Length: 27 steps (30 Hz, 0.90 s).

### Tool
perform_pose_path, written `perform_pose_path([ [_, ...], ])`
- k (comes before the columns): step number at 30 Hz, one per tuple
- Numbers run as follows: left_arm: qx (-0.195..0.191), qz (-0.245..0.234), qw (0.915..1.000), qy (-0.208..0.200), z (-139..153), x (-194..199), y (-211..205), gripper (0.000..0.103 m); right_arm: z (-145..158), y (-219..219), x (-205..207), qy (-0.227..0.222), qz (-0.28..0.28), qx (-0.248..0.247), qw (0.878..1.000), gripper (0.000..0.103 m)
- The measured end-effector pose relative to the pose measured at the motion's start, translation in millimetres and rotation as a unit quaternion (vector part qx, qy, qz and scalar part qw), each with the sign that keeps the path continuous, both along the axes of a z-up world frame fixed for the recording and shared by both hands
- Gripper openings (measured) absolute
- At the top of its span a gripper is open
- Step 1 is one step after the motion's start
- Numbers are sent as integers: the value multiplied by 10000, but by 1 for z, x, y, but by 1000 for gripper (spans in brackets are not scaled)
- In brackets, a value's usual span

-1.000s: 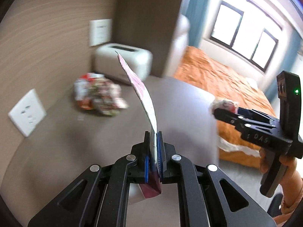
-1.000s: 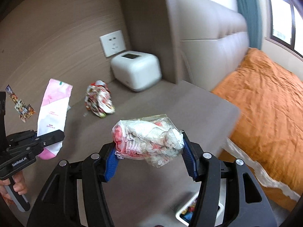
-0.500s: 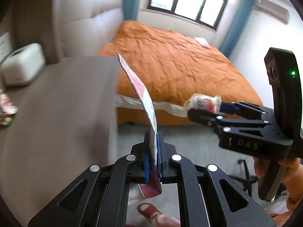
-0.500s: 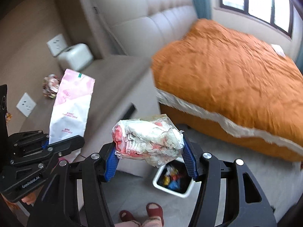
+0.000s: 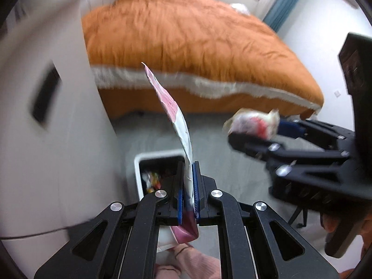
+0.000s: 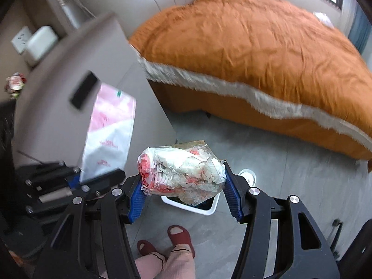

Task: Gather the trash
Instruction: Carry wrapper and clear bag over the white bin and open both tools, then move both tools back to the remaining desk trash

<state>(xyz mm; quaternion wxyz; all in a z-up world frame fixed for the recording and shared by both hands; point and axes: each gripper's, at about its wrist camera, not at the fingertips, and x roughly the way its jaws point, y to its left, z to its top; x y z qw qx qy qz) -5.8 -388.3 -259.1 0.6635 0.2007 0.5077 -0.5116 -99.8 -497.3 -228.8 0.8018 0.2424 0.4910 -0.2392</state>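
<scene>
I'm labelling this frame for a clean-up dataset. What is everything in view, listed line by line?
flat wrapper: 1, pink and white, clamped upright in the left gripper
crumpled plastic bag: 1, clear with white and red contents, held in the right gripper
trash bin: 1, white, on the floor beside the cabinet, colourful litter inside
bed cover: 1, orange with white fringe, on the bed
cabinet: 1, grey-beige, beside the bed
crumpled wrapper: 1, red and white, on the cabinet top
box-shaped appliance: 1, white, at the wall on the cabinet
wall socket: 1, white
slippers: 2, dark red, on the person's feet
left gripper: 1, black with blue pads
right gripper: 1, black with blue pads
</scene>
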Motion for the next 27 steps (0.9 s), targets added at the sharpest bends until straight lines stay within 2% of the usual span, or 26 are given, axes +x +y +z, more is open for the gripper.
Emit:
perform_pose_path([
  [4, 400, 98, 9987, 301, -81, 3, -11, 7, -70, -22, 7, 140, -111, 458, 9988, 59],
  [5, 512, 87, 9980, 352, -109, 4, -15, 7, -95, -27, 11, 210, -128, 639, 9977, 59],
  [8, 744, 47, 9960, 484, -162, 7, -22, 7, -141, -34, 19, 268, -161, 877, 9957, 59],
  [11, 1018, -30, 9929, 607, -219, 9, -28, 9, -191, -41, 27, 516, -211, 1059, 9928, 59],
  [12, 1077, -41, 9921, 636, -230, 10, -29, 22, -207, -42, 29, 676, -224, 1102, 9914, 60],
  [13, 1173, -38, 9910, 644, -241, 10, -30, 40, -221, -42, 30, 775, -217, 1116, 9905, 68],
  [14, 1288, -1, 9899, 590, -253, 12, -31, 90, -230, -44, 30, 838, -211, 1121, 9899, 92],
  [15, 1365, 76, 9895, 471, -260, 13, -32, 97, -240, -46, 30, 882, -224, 1106, 9897, 100],
  [21, 1613, 280, 9860, 311, -292, 21, -32, 98, -267, -49, 28, 1172, -175, 1097, 9869, 99],
  [27, 1604, 329, 9857, 389, -287, 18, -29, 98, -259, -44, 26, 1177, -103, 1012, 9878, 99],
])
